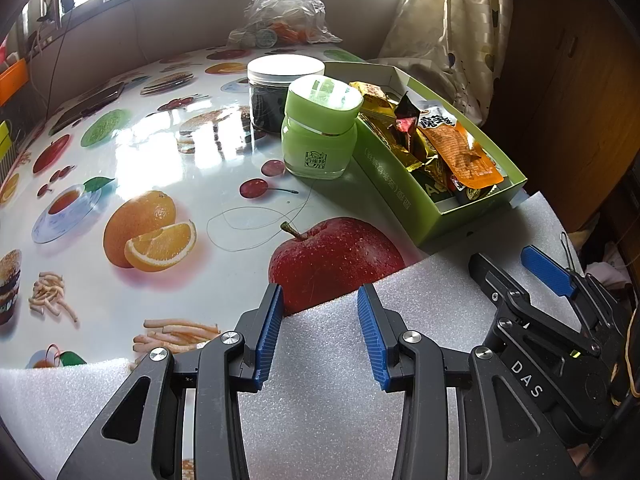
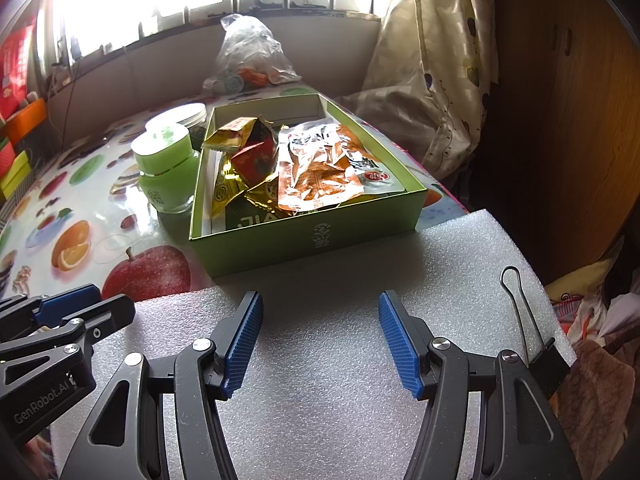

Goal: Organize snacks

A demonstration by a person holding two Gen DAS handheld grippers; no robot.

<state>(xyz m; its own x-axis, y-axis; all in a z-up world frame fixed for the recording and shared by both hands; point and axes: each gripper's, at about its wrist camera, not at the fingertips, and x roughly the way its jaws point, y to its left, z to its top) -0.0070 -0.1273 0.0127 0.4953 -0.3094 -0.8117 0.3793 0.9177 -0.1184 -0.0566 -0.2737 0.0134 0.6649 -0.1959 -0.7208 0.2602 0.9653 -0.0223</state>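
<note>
- Left gripper (image 1: 320,332), black frame with ribbed blue pads: hovering over a white foam sheet (image 1: 320,432) at the near table edge, fingers standing moderately apart and gripping nothing
- Right gripper (image 2: 320,340), same build: hovering over the same foam sheet, fingers standing somewhat wider, nothing lying between them
- Shallow green cardboard box (image 2: 316,236) with a white interior: sitting open on the table, its near wall touching the far edge of the foam
- Snack packets inside the box: an orange plastic pouch (image 2: 316,176) lying on top toward the right, gold foil packets (image 2: 224,192) and a red wrapper (image 2: 256,156) lying crumpled to its left
- Pale green glass jar with a rounded green lid (image 1: 320,136): standing upright just beside the box's left wall
- Clear plastic jar with a white screw lid and dark contents (image 1: 272,92): standing just behind the green jar
- Crumpled clear plastic bag (image 1: 284,8) holding small items: resting at the far table edge by the wall
- Glossy tablecloth printed with fruit (image 1: 152,232): covering the table
- Black binder clip (image 2: 548,364) with a wire handle: sitting at the foam's right edge
</note>
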